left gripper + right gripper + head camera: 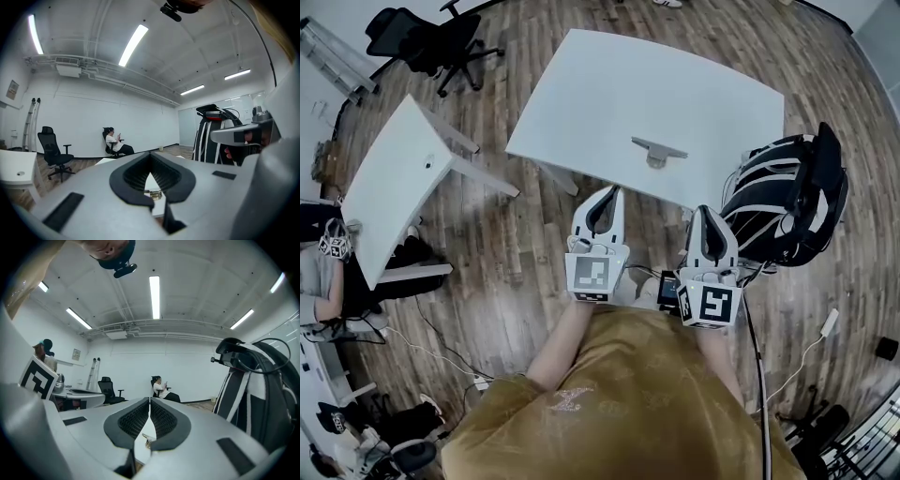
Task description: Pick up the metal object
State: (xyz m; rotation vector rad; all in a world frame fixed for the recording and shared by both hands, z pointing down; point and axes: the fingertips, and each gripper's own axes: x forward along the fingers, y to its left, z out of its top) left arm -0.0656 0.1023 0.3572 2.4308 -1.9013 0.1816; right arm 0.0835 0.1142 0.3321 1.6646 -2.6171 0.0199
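A person in a mustard-yellow shirt (619,403) stands over a wood floor (534,253), holding two grippers, one in each hand, side by side near the front edge of a white table (609,103). The left gripper (612,194) has its two jaws brought together at the tips, with nothing between them; in its own view only a small opening remains lower down between the ribbed pads (165,177). The right gripper (703,214) is likewise closed and empty, its tips meeting. Each gripper carries one marker cube. One metal object (658,150) lies on the table just ahead of both grippers, near the table's front edge, touched by neither; it also shows through each gripper's lower opening. A second white table (394,178) stands to the left. One black office chair (431,42) sits at the far left, and one black-and-white striped chair (787,197) stands just right of the right gripper.
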